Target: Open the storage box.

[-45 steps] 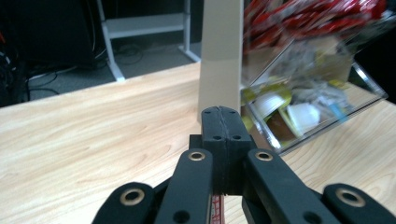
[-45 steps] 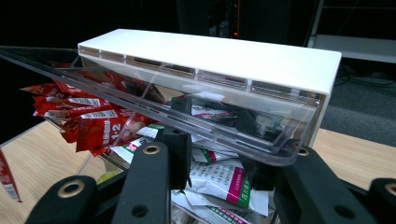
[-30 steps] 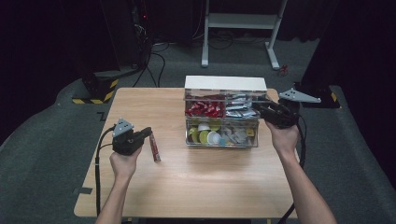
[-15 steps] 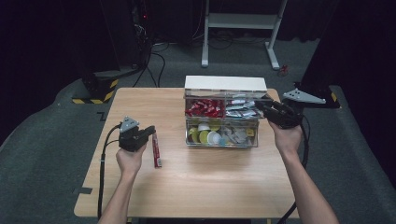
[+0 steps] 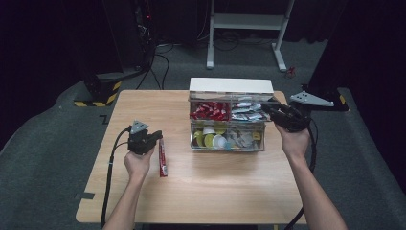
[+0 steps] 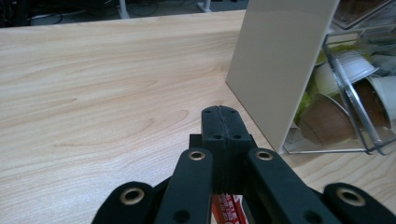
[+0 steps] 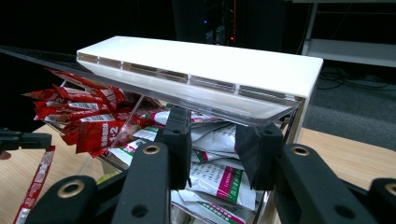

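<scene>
Sachet (image 5: pixel 163 157) left of organizer (image 5: pixel 228 119).

Bright, evenly lit table (image 5: pixel 143 110) (dark surroundings), slightly soft focus.

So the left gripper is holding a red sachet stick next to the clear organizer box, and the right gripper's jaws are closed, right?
Not quite. The right gripper has its jaws open, as the right gripper view shows. The rest holds: the left gripper is shut on the red sachet stick beside the clear organizer box.
</scene>
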The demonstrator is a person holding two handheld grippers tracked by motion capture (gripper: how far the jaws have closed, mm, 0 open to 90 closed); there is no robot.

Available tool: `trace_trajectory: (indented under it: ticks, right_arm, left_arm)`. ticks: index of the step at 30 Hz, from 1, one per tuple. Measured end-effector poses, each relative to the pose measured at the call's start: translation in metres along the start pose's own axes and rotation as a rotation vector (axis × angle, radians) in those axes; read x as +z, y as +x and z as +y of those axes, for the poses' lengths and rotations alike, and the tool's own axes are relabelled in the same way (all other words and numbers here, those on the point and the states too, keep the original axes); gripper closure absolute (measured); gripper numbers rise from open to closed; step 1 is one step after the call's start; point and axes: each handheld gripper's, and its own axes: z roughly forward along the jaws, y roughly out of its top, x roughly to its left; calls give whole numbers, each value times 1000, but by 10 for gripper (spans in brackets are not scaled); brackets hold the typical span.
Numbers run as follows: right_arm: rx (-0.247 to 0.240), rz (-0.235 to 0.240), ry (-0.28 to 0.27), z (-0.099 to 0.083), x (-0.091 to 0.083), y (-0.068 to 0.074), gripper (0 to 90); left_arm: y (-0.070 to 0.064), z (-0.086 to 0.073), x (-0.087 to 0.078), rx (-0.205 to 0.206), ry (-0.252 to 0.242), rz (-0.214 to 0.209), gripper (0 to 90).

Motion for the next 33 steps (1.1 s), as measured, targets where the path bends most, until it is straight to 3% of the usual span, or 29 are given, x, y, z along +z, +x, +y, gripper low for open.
trace_trajectory:
  ticks: [17, 23, 28, 33]
  right_arm:
    - [0, 4, 7, 1, 1, -1, 665]
    - [-7, 4, 13, 3, 0, -1, 665]
    - [-4, 1, 10, 2, 0, 0, 663]
    - [-3, 2, 9, 2, 0, 0, 662]
  left_arm:
    - [6, -18, 30, -34, 86, 45, 900]
    - [8, -24, 35, -34, 112, 49, 900]
    - [9, -27, 32, -34, 103, 62, 900]
    - [12, -30, 28, -25, 111, 85, 783]
